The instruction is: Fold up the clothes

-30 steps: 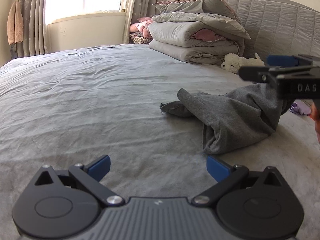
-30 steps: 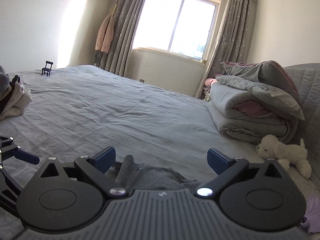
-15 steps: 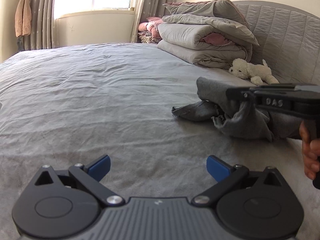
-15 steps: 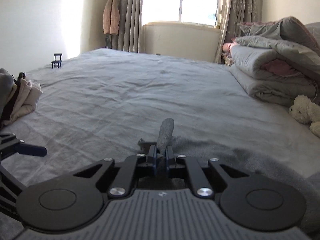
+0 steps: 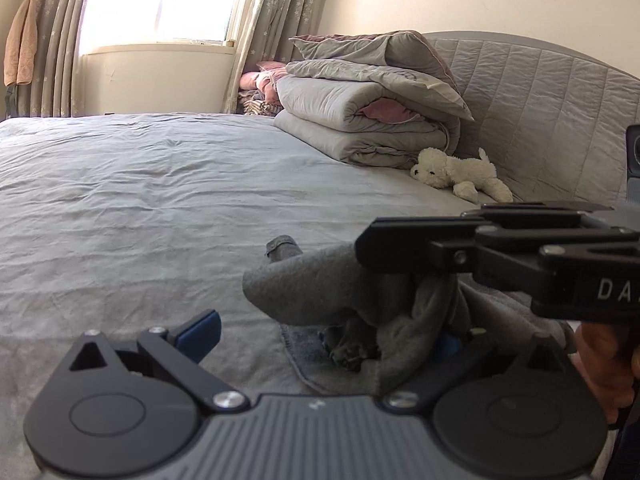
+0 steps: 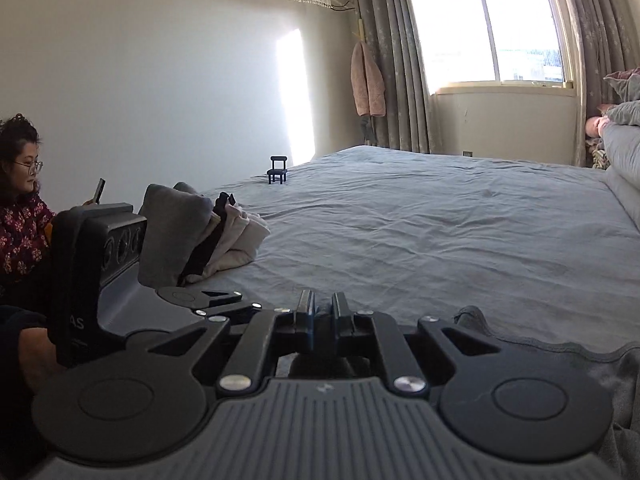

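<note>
- Grey bedsheet [image 5: 160, 208] fills the room's wide bed; a headboard [image 5: 540, 100] and folded quilts [image 5: 360, 112] sit at the far end
- grey garment [image 5: 320, 288] lies bunched near the bed's front edge; one fold is lifted off the sheet
- right gripper [image 6: 323, 316] pinches that fold, jaws narrow and easing apart slightly; likely raising it to spread it out
- left gripper [image 5: 320, 332] waits just beside, jaws wide, cloth draped over one finger; nothing clamped
- stuffed toy [image 5: 456, 172] and a clothes pile [image 6: 224, 236] lie well apart

Bedroom with pale walls [image 6: 160, 60], a sunlit window [image 6: 488, 24] flanked by grey curtains [image 6: 392, 52], and a large bed [image 5: 160, 200] with grey sheet and quilted headboard [image 5: 540, 92].
</note>
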Demonstrator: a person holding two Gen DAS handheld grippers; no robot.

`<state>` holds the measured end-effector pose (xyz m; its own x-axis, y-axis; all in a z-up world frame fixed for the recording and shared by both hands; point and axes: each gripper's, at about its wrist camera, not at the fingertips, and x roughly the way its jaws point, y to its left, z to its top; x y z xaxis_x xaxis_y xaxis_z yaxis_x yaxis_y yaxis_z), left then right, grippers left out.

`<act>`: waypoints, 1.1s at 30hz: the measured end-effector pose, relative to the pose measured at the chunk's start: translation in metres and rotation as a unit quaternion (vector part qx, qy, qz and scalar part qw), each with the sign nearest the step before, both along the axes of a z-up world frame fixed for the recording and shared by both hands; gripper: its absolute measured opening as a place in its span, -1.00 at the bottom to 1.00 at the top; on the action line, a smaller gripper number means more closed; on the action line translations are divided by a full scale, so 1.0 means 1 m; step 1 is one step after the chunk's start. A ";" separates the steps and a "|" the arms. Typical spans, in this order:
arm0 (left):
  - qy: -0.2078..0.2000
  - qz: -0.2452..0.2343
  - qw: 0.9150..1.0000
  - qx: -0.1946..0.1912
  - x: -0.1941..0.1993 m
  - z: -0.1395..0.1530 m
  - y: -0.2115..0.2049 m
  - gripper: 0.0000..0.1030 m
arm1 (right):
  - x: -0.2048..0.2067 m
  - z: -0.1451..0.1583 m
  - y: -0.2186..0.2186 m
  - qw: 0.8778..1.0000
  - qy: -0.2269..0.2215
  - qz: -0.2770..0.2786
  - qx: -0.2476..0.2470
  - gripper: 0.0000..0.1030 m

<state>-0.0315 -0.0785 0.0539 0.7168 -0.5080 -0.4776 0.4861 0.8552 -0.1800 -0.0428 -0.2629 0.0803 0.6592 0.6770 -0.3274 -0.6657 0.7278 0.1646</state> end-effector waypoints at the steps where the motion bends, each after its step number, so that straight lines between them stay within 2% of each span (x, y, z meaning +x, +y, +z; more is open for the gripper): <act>1: 0.002 -0.001 1.000 0.002 0.001 -0.001 0.000 0.99 | -0.001 0.001 -0.001 1.000 0.002 0.006 0.011 -0.75; 4: 0.010 0.002 1.000 0.000 0.004 -0.004 0.001 0.98 | -0.008 0.007 -0.002 1.000 -0.009 0.011 0.028 -0.75; 6: 0.009 0.002 1.000 -0.006 0.004 -0.003 0.004 0.95 | -0.012 0.010 -0.001 1.000 -0.022 -0.014 0.006 -0.74; 9: 0.009 0.002 1.000 -0.008 0.003 -0.002 0.005 0.79 | -0.009 0.007 -0.010 0.997 -0.027 -0.065 -0.013 -0.67; 12: 0.009 -0.006 1.000 -0.004 0.003 -0.004 0.004 0.55 | 0.003 -0.002 -0.025 0.990 -0.018 -0.133 -0.044 -0.66; 13: 0.009 -0.009 1.000 -0.001 0.004 -0.005 0.004 0.34 | 0.007 -0.005 -0.030 0.987 -0.014 -0.153 -0.056 -0.65; 14: 0.011 -0.012 1.000 0.002 0.004 -0.006 0.003 0.04 | 0.012 -0.009 -0.036 0.983 -0.007 -0.172 -0.063 -0.64; 15: 0.016 -0.013 1.000 0.004 0.006 -0.007 0.002 -0.10 | 0.017 -0.013 -0.042 0.979 0.000 -0.191 -0.071 -0.59; 17: 0.026 -0.012 1.000 0.004 0.008 -0.008 0.002 -0.51 | 0.025 -0.019 -0.053 0.971 0.013 -0.225 -0.081 -0.20; 18: 0.028 -0.013 1.000 0.002 0.009 -0.008 0.003 -0.53 | 0.029 -0.023 -0.057 0.966 0.017 -0.243 -0.091 0.24; 19: 0.028 -0.014 0.999 -0.001 0.009 -0.008 0.003 -0.59 | 0.031 -0.027 -0.061 0.960 0.019 -0.259 -0.101 0.45; 20: 0.028 -0.017 0.999 -0.004 0.009 -0.007 0.004 -0.72 | 0.033 -0.030 -0.065 0.956 0.023 -0.270 -0.109 0.45; 21: 0.028 -0.019 0.999 -0.007 0.008 -0.006 0.004 -0.78 | 0.036 -0.032 -0.068 0.952 0.028 -0.281 -0.115 0.45; 25: 0.016 -0.022 1.000 -0.012 0.002 0.002 0.003 -0.81 | 0.045 -0.042 -0.077 0.942 0.066 -0.305 -0.121 0.45; 29: 0.017 -0.021 1.000 -0.016 0.001 0.007 0.004 -0.83 | 0.047 -0.052 -0.075 0.944 0.090 -0.288 -0.136 0.45; 30: 0.017 -0.020 0.999 -0.018 0.001 0.009 0.005 -0.84 | 0.046 -0.053 -0.072 0.945 0.089 -0.282 -0.141 0.37; 32: 0.016 -0.020 0.999 -0.025 -0.001 0.014 0.009 -0.84 | 0.044 -0.052 -0.065 0.947 0.084 -0.272 -0.148 -0.12; 33: 0.014 -0.019 0.999 -0.029 -0.002 0.017 0.011 -0.84 | 0.043 -0.051 -0.062 0.947 0.082 -0.269 -0.152 -0.55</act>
<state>-0.0332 -0.0678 0.0706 0.6829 -0.5624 -0.4662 0.5121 0.8237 -0.2434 0.0002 -0.3254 0.0293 0.8058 0.1152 -0.5809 -0.1676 0.9851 -0.0372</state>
